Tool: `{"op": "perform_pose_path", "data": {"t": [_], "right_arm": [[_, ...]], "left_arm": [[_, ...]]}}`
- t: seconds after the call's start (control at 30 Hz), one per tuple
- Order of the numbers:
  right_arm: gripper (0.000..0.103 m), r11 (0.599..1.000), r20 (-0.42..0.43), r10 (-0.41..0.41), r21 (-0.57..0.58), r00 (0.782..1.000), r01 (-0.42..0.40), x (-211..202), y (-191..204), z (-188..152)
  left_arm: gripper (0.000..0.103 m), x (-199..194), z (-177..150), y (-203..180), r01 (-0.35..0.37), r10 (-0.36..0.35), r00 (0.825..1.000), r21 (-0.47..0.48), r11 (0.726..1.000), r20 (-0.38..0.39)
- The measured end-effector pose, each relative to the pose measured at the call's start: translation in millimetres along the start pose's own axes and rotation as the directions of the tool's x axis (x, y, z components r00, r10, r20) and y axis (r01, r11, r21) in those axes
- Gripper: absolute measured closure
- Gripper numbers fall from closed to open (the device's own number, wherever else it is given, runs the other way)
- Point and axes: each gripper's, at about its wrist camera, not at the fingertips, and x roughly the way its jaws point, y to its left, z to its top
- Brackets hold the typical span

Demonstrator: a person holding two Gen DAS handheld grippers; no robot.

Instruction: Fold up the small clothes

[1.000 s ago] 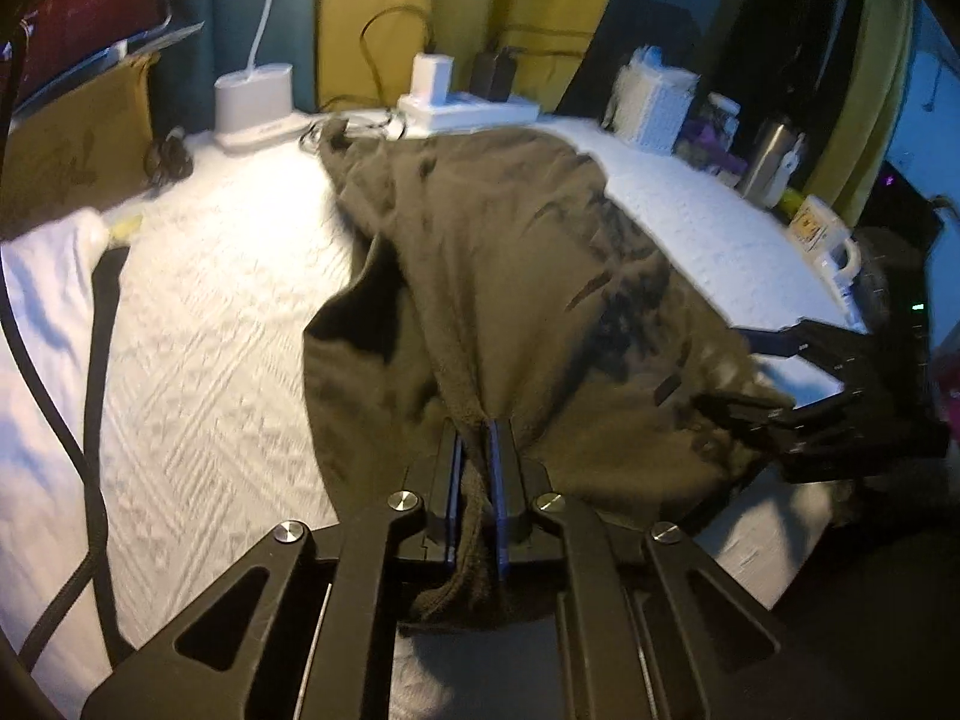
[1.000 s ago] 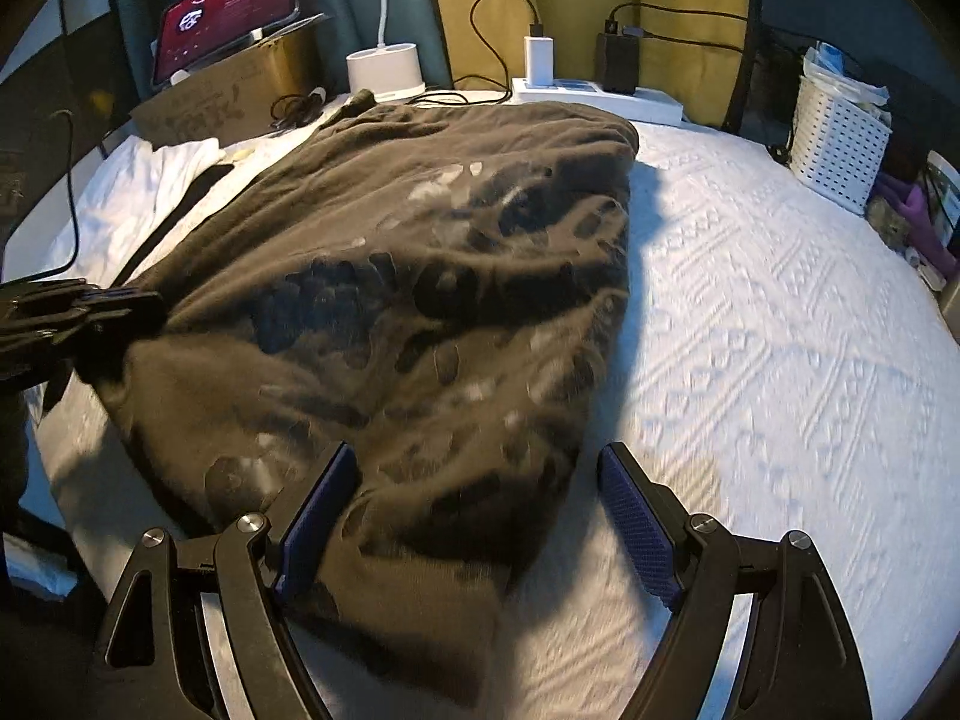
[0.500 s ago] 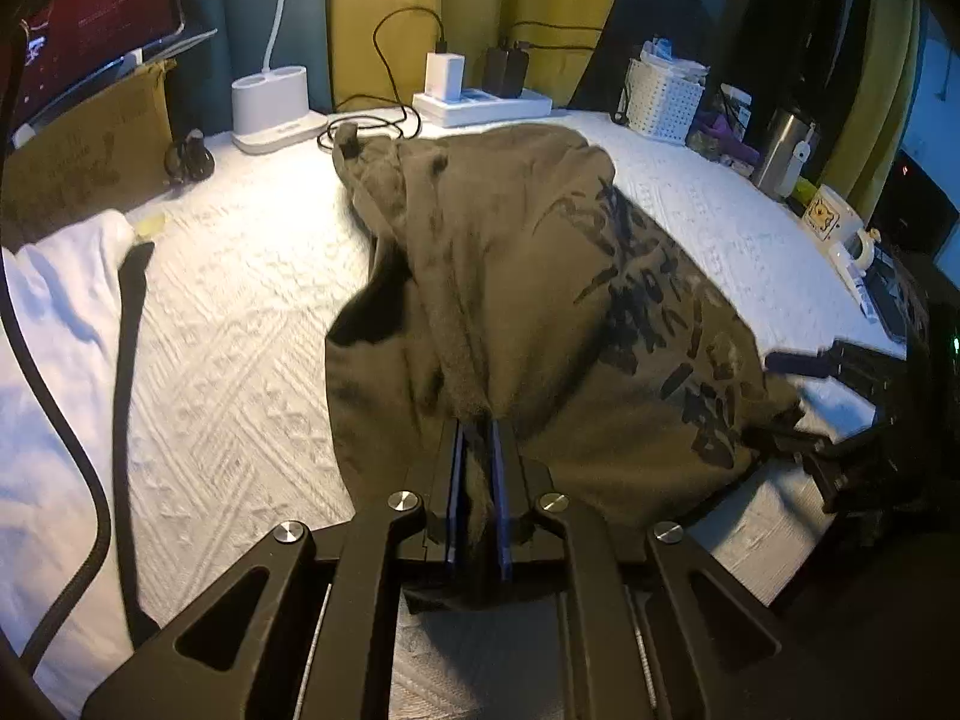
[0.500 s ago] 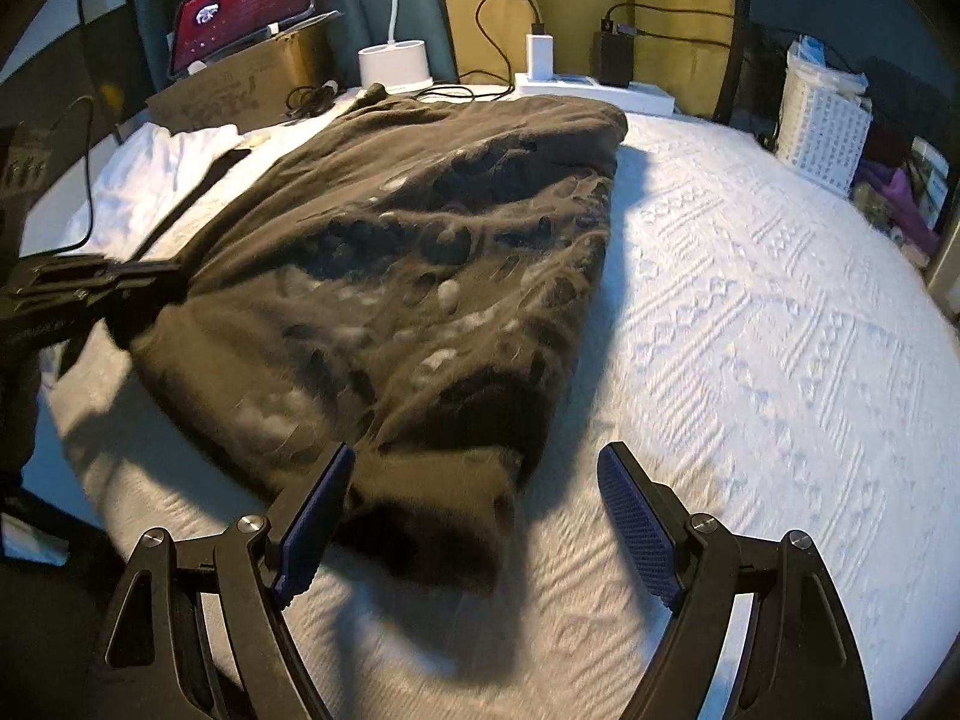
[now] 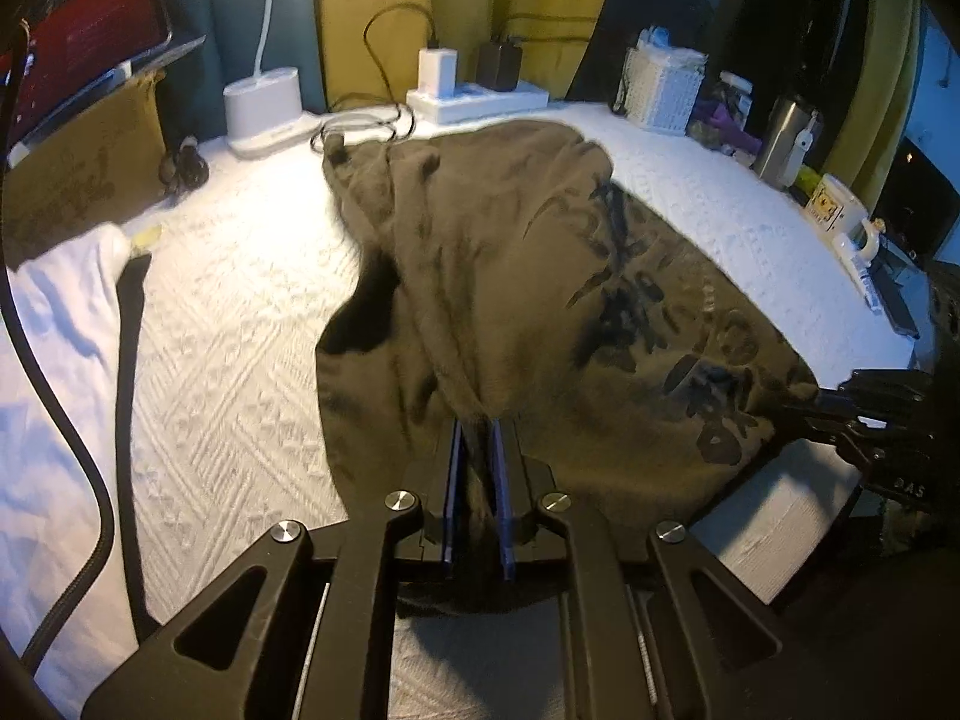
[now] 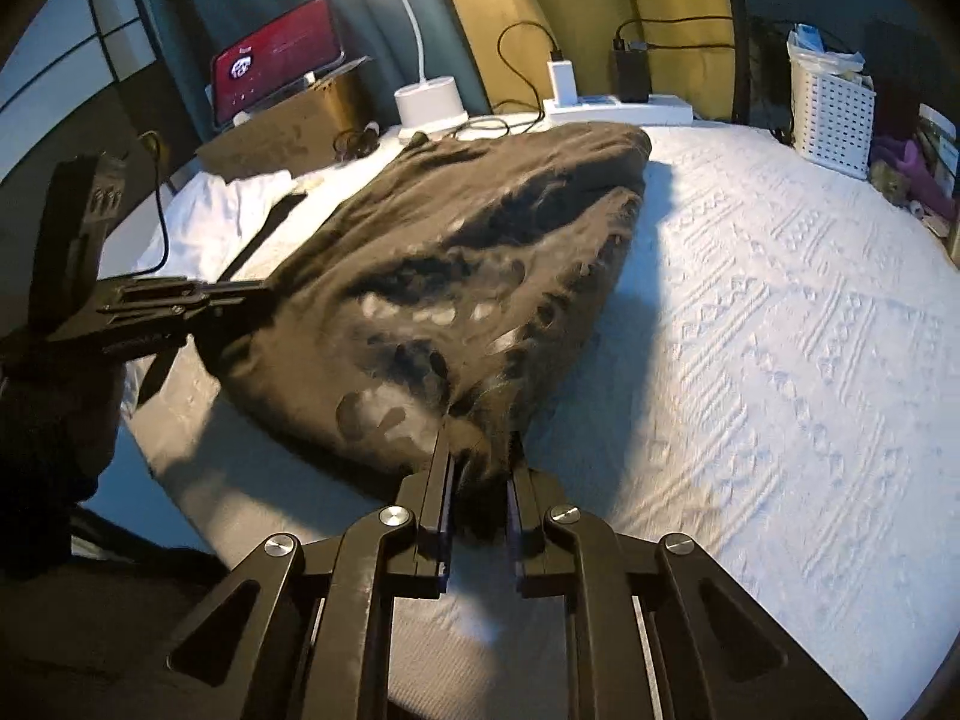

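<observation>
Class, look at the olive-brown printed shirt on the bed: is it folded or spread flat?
Neither fully: the shirt lies bunched and partly doubled over, its near edge pinched at two corners by the left gripper and right gripper.

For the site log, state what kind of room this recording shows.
Most likely a bedroom at home: the olive garment lies on a white textured bedspread, with a desk lamp base and a power strip with chargers along the far edge, in front of yellow curtains.
</observation>
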Motion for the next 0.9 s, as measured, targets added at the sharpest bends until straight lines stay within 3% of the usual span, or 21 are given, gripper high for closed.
{"op": "perform_pose_path", "data": {"t": [0.1,0.27,0.33,0.37,0.4,0.43,0.47,0.67,0.9], "right_arm": [[0.089,0.999,-0.034,-0.012,0.029,0.999,0.013,8.0,-3.9,-9.9],[0.089,0.997,-0.044,-0.052,0.05,0.998,0.055,3.1,-12.8,-8.2],[0.087,0.997,-0.045,-0.054,0.055,0.998,0.056,0.6,-17.2,-8.1],[0.079,0.996,-0.042,-0.073,0.051,0.996,0.075,-1.3,-18.8,-7.1],[0.058,0.994,-0.039,-0.096,0.045,0.995,0.098,-3.2,-20.5,-6.2],[0.044,0.993,-0.034,-0.112,0.042,0.993,0.113,-5.1,-22.3,-5.6],[0.022,0.992,-0.022,-0.122,0.041,0.992,0.123,-8.8,-24.9,-4.3],[0.02,0.985,-0.01,-0.154,0.072,0.988,0.154,-13.1,-47.9,3.1],[0.02,0.986,-0.012,-0.134,0.094,0.991,0.135,-4.9,-58.1,17.2]], "left_arm": [[0.093,1.1,-3.7,2.3,0.003,-0.003,1.0,-0.004,1.0,-0.008],[0.093,-15.1,5.4,2.0,-0.005,0.004,0.999,0.015,1.0,0.043],[0.085,-20.1,11.8,3.9,-0.01,0.009,0.998,0.018,1.0,0.066],[0.07,-22.0,15.7,5.3,-0.014,0.013,0.997,0.017,1.0,0.08],[0.054,-23.2,19.2,6.7,-0.018,0.016,0.996,0.016,1.0,0.091],[0.051,-24.2,23.7,8.2,-0.021,0.019,0.994,0.011,1.0,0.104],[0.051,-24.0,27.7,9.8,-0.02,0.018,0.994,0.01,1.0,0.112],[0.051,-14.4,48.6,3.6,-0.017,0.011,0.993,0.046,0.999,0.119],[0.051,1.4,67.0,-10.0,-0.007,-0.002,0.994,0.092,0.996,0.106]]}}
